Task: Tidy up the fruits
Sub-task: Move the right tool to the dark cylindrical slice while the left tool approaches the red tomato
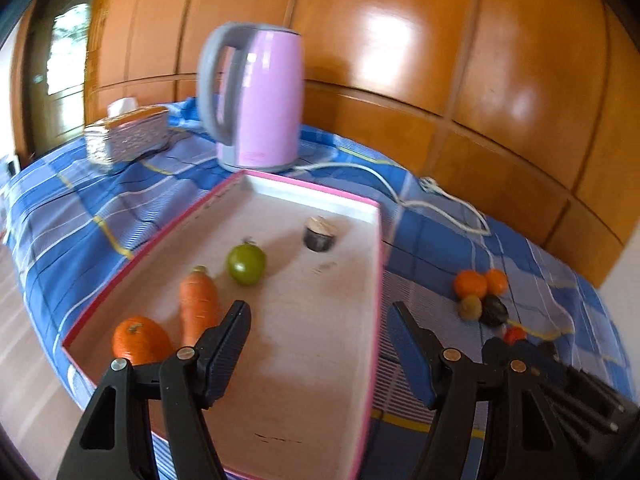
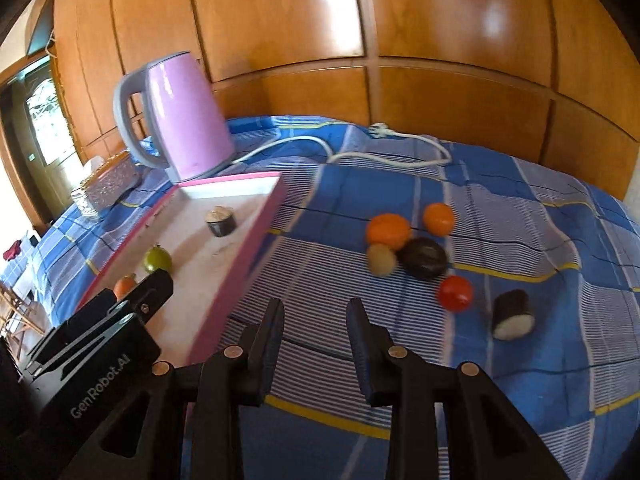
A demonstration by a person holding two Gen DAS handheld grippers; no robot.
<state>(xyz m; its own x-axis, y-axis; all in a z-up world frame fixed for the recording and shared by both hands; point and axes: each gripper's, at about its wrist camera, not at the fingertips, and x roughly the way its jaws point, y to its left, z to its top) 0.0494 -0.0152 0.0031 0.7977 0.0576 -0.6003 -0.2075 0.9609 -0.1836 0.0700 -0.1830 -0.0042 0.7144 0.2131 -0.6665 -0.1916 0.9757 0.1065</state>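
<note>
A pink-rimmed tray (image 1: 378, 240) (image 2: 256, 236) lies on the blue checked cloth. In it are an orange (image 1: 140, 340), a carrot (image 1: 198, 304), a green fruit (image 1: 246, 264) (image 2: 157, 259) and a dark cupcake (image 1: 320, 234) (image 2: 220, 220). My left gripper (image 1: 320, 316) is open and empty above the tray's near part. On the cloth right of the tray lie two oranges (image 2: 388, 230) (image 2: 439, 219), a kiwi (image 2: 381, 259), a dark avocado (image 2: 424, 258), a red tomato (image 2: 455, 293) and a dark roll (image 2: 513, 314). My right gripper (image 2: 316, 310) is open and empty, short of that cluster.
A pink kettle (image 1: 260, 96) (image 2: 180, 120) stands behind the tray, its white cord (image 2: 360, 152) trailing across the cloth. A tissue box (image 1: 128, 132) sits at the far left. A wooden panelled wall (image 2: 400, 40) runs behind. The table edge drops off at left.
</note>
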